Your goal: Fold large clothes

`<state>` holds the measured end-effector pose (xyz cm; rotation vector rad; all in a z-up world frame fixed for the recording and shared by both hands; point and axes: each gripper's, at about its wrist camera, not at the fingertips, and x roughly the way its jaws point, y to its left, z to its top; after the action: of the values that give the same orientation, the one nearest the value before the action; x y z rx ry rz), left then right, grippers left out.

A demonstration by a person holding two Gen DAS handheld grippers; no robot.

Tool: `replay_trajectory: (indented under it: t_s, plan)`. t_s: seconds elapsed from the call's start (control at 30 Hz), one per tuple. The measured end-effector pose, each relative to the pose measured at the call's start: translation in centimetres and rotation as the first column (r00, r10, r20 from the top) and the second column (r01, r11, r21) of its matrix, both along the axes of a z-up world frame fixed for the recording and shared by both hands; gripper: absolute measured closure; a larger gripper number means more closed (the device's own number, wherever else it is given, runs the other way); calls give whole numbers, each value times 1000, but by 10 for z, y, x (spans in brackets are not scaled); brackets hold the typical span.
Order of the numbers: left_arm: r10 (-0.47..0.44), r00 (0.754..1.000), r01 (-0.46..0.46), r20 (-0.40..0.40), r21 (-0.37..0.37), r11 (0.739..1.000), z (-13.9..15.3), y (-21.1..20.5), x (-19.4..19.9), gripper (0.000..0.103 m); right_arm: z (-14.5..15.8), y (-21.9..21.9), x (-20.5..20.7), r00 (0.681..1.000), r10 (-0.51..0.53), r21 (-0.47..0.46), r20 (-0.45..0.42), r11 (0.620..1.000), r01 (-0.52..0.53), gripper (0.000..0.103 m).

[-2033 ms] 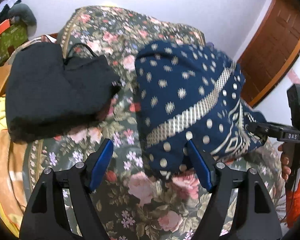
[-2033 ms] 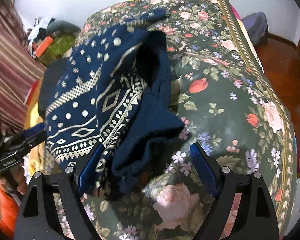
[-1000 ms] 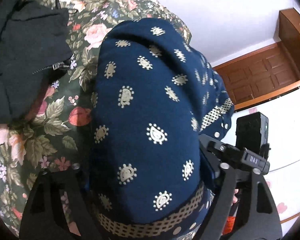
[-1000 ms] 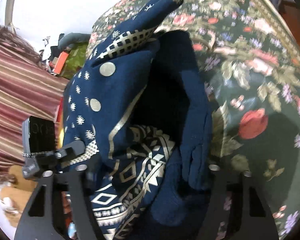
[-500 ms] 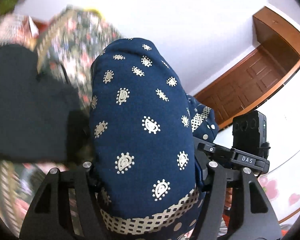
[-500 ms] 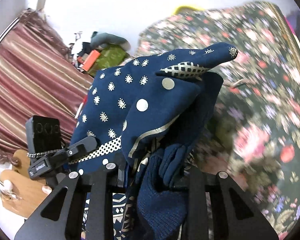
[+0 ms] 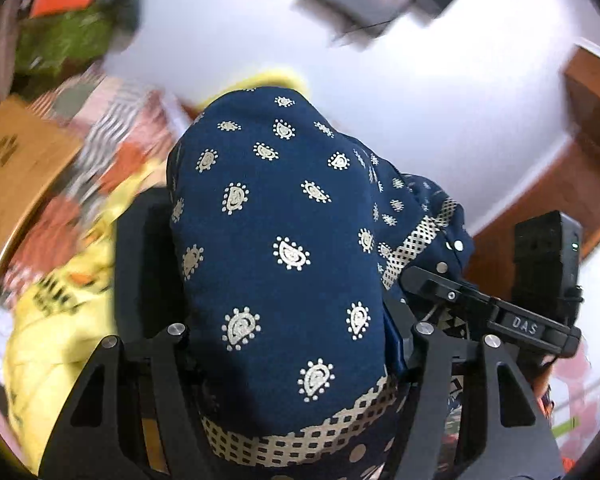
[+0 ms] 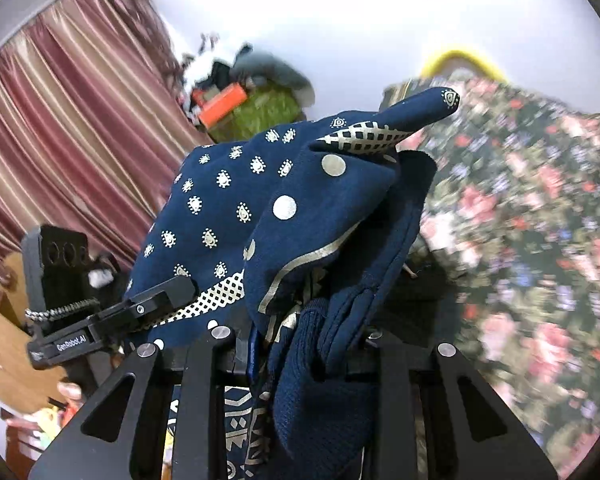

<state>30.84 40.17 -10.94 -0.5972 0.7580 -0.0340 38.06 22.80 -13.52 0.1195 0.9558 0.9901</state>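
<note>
Navy garment bunched, clamped between both grippers' jaws.

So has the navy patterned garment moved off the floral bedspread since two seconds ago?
Yes. The navy patterned garment, clamped in both grippers, now hangs lifted above the floral bedspread, where it lay bunched before.

Left gripper is clamped on the navy patterned garment; the bundle fills the gap between the jaws and bulges up over them, hiding the fingertips. Gold paisley motifs cover its top, and a checkered gold band runs along its near edge. Right of the garment, touching its far fold, is the right gripper, black, with a "DAS" label. Left of the garment: blurred yellow fabric and a wooden panel. Behind it: white wall.
</note>
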Motion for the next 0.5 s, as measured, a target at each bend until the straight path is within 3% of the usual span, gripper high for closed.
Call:
replay_trajectory:
  t_s: [0.1,0.17,0.23,0.3,0.37,0.43,0.5]
  plan:
    - [31,993,-31,-116,-3,1000,-47,27,5,36,-51,32,10,997,16,-52,-81,998,-20,77]
    - [17,991,-19,-129,-21,1000,-65,37,0,28,-75,40,11,996,14,-90,-93,996,-22,74]
    - [1,993,0,-119,9,1000,-74,35,-4,20,-90,38,10,995,14,-102,-96,994,-24,67]
    - [-8,994,14,-109,59,998,-81,27,-4,14,-96,28,10,996,9,-110,-93,994,-19,63]
    - [-20,992,27,-127,47,999,-89,23,-2,10,-100,15,12,994,-19,-146,-104,989,4,47]
    - [-9,990,11,-139,13,1000,-92,27,4,10,-97,1,10,993,-37,-164,-109,986,19,43]
    - [18,989,-13,-149,32,999,-86,27,1,10,-87,-15,1,995,-45,-182,-84,983,29,43]
